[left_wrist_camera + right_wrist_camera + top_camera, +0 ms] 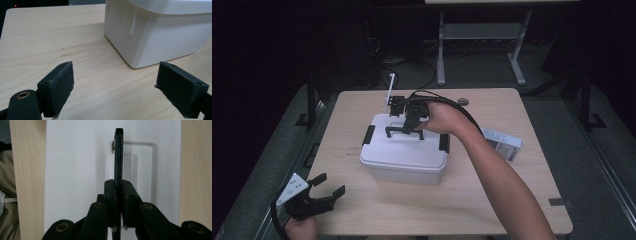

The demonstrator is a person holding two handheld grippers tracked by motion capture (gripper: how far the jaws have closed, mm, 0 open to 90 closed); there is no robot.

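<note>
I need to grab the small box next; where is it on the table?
In the high view the small box lies right of the white bin, near the table's right edge, beside the person's right forearm.

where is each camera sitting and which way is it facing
High view: above the person's side, looking forward and down on the table; both forearms, the left gripper and the right gripper show.
Left gripper view: low over the table, facing the white box between its open jaws.
Right gripper view: looks straight down on the lid; its jaws are shut on the black handle.
All views share the white box.
</note>
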